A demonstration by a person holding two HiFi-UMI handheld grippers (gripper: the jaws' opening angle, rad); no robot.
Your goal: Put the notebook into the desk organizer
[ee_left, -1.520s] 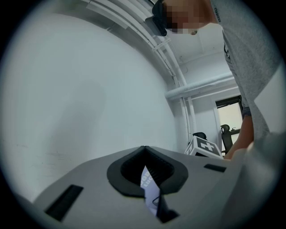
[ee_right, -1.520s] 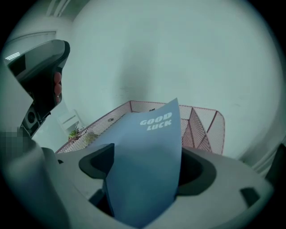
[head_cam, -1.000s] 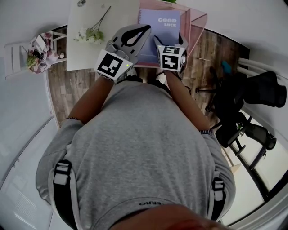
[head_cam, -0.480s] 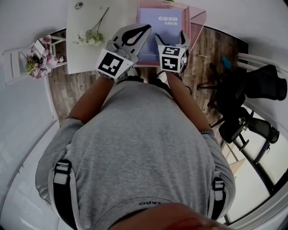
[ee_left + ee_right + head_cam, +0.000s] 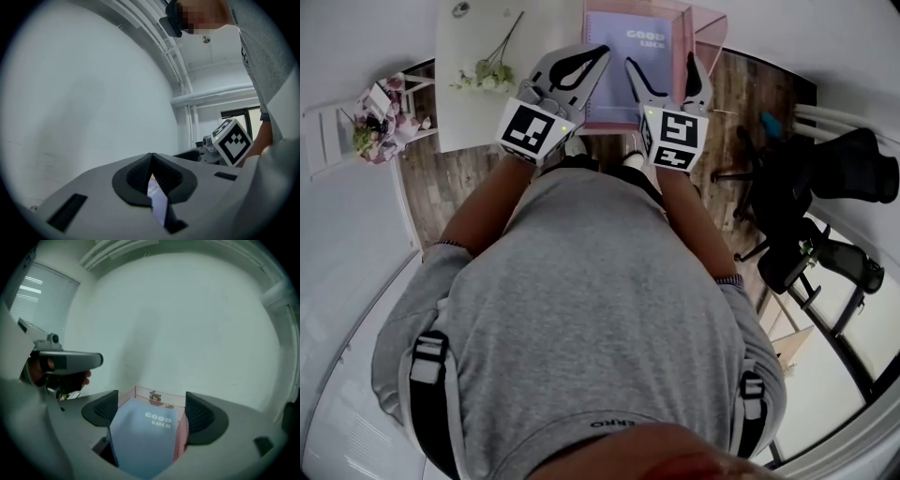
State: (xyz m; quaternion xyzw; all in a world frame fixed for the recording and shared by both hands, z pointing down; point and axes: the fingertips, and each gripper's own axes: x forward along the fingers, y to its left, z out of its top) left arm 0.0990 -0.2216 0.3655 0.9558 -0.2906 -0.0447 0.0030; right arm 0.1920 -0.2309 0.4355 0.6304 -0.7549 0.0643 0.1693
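Right tongs (image 5: 151, 411) spread around notebook (image 5: 140, 446), which sits in pink organizer (image 5: 161, 398); left tongs (image 5: 151, 158) pressed together, seemingly empty. Notebook probably light, thin, bendy: pinch bottom edge.

Between the spread jaws of your right gripper (image 5: 153, 405), the notebook (image 5: 143, 439) cover reads "GOOD LUCK" in white capitals. The print on your shirt collar (image 5: 614, 424) is too small to read.

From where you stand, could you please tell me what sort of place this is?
Probably a home office or study corner: a white desk, a pink desk organizer holding a notebook, and a black office chair on wood flooring.
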